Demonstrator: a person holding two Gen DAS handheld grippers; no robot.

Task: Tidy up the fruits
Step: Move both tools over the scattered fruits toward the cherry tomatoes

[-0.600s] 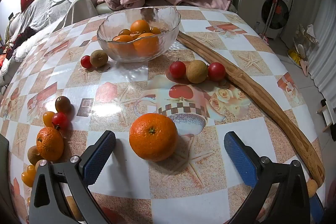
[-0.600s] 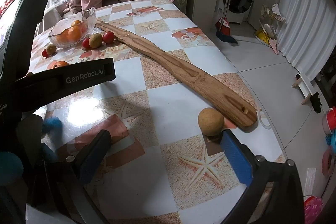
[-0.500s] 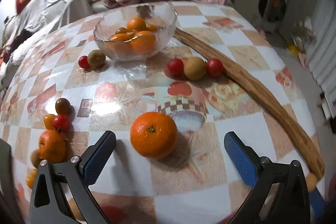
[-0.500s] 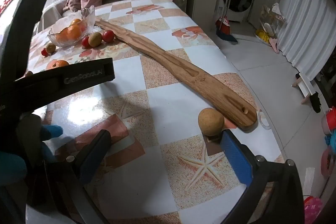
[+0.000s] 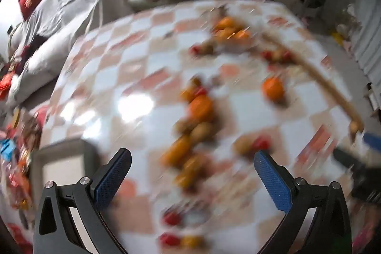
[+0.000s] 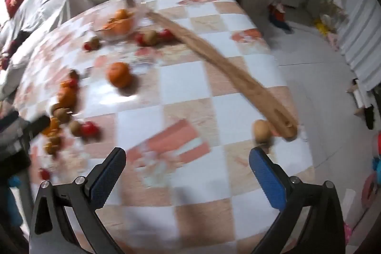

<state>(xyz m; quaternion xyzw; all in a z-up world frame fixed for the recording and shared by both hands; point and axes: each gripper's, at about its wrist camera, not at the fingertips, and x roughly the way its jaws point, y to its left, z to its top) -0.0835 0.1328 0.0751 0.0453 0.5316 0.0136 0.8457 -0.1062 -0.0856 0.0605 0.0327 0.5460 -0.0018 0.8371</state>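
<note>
Both views are smeared with motion, so I go by colour and shape. My left tool point(image 5: 191, 179) is spread wide, blue pads bare, nothing between them; my right tool point(image 6: 187, 176) is equally wide and empty, hanging above the checkered counter point(image 6: 183, 87) and touching nothing.

The fruit is scattered. A big round orange point(image 6: 119, 74) sits alone mid-counter. Along the left edge runs a loose line of small oranges, brown kiwi-like fruits and red cherry tomatoes point(image 6: 63, 111), packed close. A clear glass bowl of oranges point(image 6: 117, 23) stands toward the far edge, beside the far end of a long curved wooden board point(image 6: 223, 63). One round tan fruit point(image 6: 262, 130) rests against the board's near end at the right edge, just ahead of my right pad.

Handling, as I judge it: the orange is firm and fairly heavy, so grip across its widest girth. The tomatoes look slick and soft, so squeeze lightly. The tan fruit may roll, so take it from both sides squarely.
</note>
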